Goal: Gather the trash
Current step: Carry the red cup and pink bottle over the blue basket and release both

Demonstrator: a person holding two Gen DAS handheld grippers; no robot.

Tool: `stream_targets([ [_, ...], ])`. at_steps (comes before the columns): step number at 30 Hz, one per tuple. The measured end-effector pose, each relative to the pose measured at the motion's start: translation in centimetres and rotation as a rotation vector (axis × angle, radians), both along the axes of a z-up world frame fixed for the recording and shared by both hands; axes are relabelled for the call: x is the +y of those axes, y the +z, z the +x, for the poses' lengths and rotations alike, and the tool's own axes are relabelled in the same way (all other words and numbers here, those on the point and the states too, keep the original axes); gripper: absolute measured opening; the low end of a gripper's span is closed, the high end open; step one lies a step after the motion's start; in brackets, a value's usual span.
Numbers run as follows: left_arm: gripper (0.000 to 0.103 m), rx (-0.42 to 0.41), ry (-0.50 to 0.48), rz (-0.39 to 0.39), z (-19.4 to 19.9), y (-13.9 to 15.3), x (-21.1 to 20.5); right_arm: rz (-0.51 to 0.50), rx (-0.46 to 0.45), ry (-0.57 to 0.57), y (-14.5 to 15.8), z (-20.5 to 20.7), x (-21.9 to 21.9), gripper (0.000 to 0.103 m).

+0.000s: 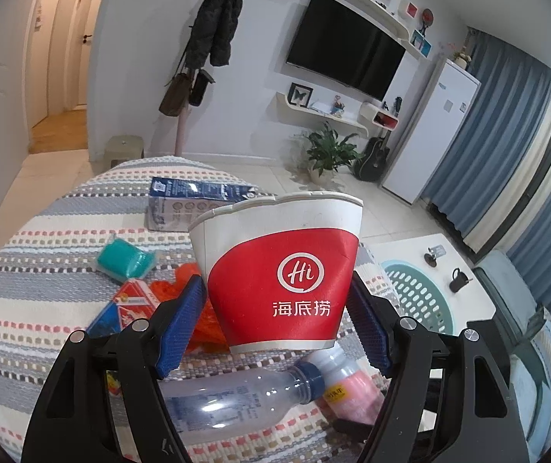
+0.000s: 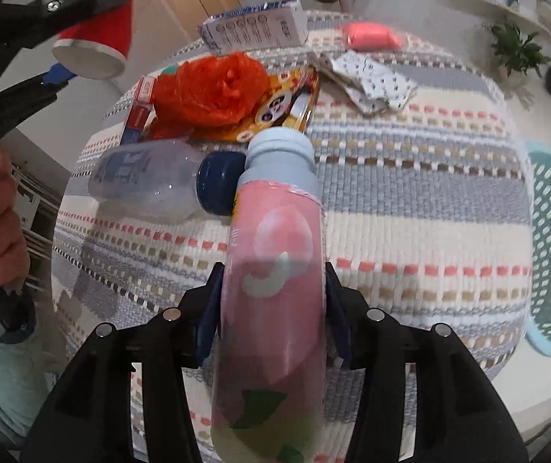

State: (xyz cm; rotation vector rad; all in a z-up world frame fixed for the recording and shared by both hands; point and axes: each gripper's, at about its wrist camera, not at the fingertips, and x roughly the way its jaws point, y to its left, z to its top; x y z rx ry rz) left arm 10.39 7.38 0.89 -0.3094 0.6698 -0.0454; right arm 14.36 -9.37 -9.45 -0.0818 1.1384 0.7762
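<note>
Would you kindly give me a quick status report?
Left gripper clamps paper cup. Right gripper around pink bottle, its cap against clear bottle.

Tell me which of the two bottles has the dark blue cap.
The clear bottle lying on the striped cloth; the pink bottle between the right gripper's fingers has a pale blue cap.

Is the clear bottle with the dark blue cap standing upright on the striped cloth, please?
No, the clear bottle lies on its side on the striped cloth, its cap beside the pink bottle.

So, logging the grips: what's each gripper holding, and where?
Left gripper holds the paper cup by its lower sides; right gripper holds the pink bottle around its middle.
</note>
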Motion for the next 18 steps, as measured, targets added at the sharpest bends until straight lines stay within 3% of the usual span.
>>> stream_targets([
  [7, 0.071, -0.005, -0.038, -0.004, 1.9, 0.5, -2.6, 0.165, -0.114, -0.118, 5.2, 1.3, -5.9, 0.045],
  [13, 0.071, -0.029, -0.129, 0.003, 5.1, 1.7, -8.0, 0.200, -0.205, -0.292, 8.6, 4.6, -12.8, 0.045],
  [18, 0.071, -0.021, -0.208, -0.005, 8.6, 1.4, -13.5, 0.176, -0.233, -0.430, 8.8, 7.2, -18.3, 0.045],
])
